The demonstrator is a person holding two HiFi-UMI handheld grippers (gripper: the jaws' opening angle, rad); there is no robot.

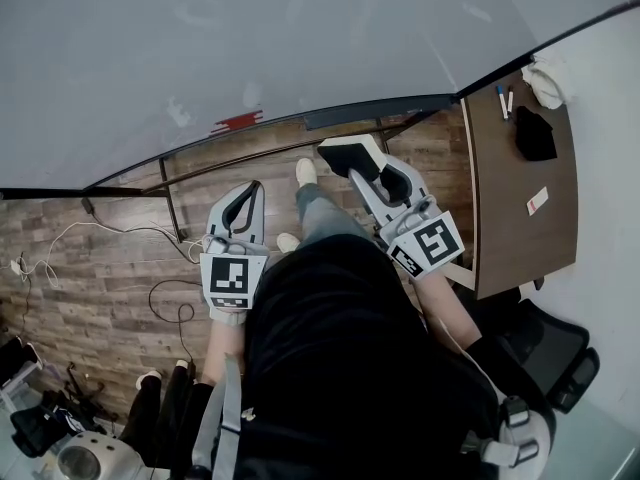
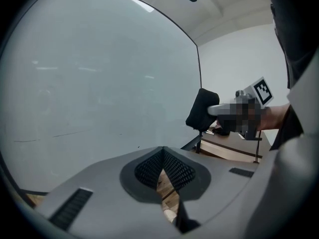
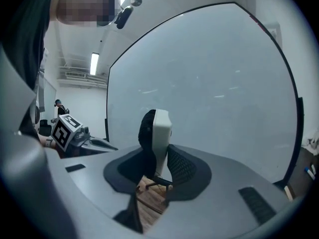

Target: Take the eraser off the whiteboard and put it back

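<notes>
The right gripper (image 3: 158, 167) pinches the eraser (image 3: 158, 132) upright, clear of the whiteboard (image 3: 224, 83) ahead, felt facing sideways toward the left gripper (image 2: 162, 152), whose jaws are pressed together empty, so it likely needs turning boardward.

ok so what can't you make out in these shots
Head view: the black thing and white slip on the desk are too small to name.
Head view: the red mark on the whiteboard is too small to read.
Right gripper view: the eraser's lower end is hidden between the fingers.
</notes>
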